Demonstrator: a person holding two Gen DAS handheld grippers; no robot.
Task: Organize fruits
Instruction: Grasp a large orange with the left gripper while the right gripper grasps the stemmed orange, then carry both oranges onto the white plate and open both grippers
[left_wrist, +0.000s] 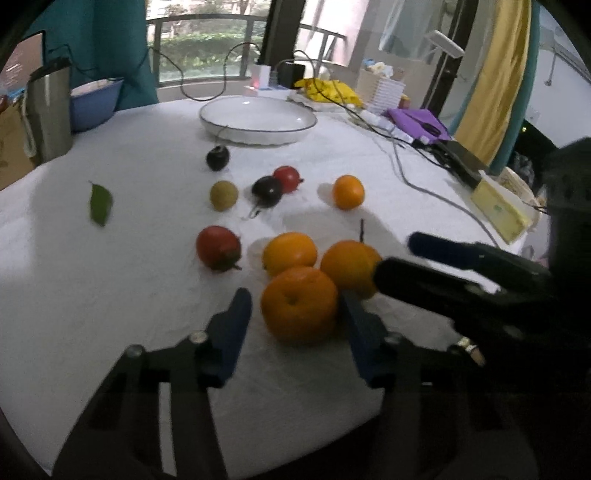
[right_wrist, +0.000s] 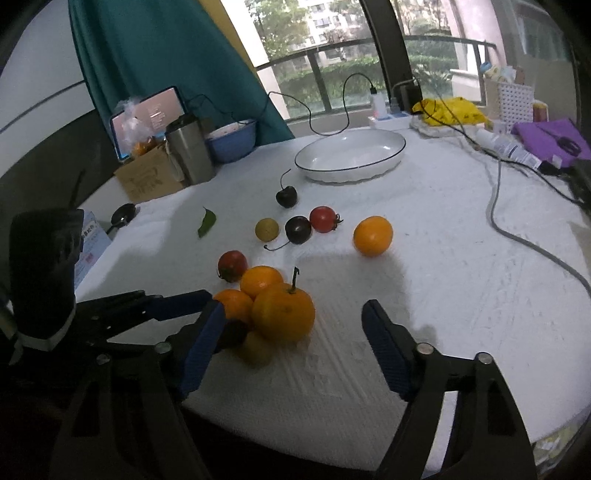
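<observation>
Oranges (left_wrist: 299, 304) glossy, clustered three together, left gripper (left_wrist: 295, 317) spread astride the nearest, perhaps touching, right gripper (right_wrist: 295, 325) spread

I see orange oranges (left_wrist: 299, 304), red tomatoes (left_wrist: 218, 247), dark cherries (left_wrist: 266, 191) and a green leaf (left_wrist: 100, 199) on white cloth (left_wrist: 129, 277); the white plate (left_wrist: 258, 119) is dark-rimmed (far side).

No text can be read. The screen (right_wrist: 159, 110) behind the steel cup shows lines of writing, the blue-and-white card (right_wrist: 90, 243) at the table's left edge carries print, and the cardboard box (right_wrist: 147, 177) bears a faint mark, all too blurred to make out.
</observation>
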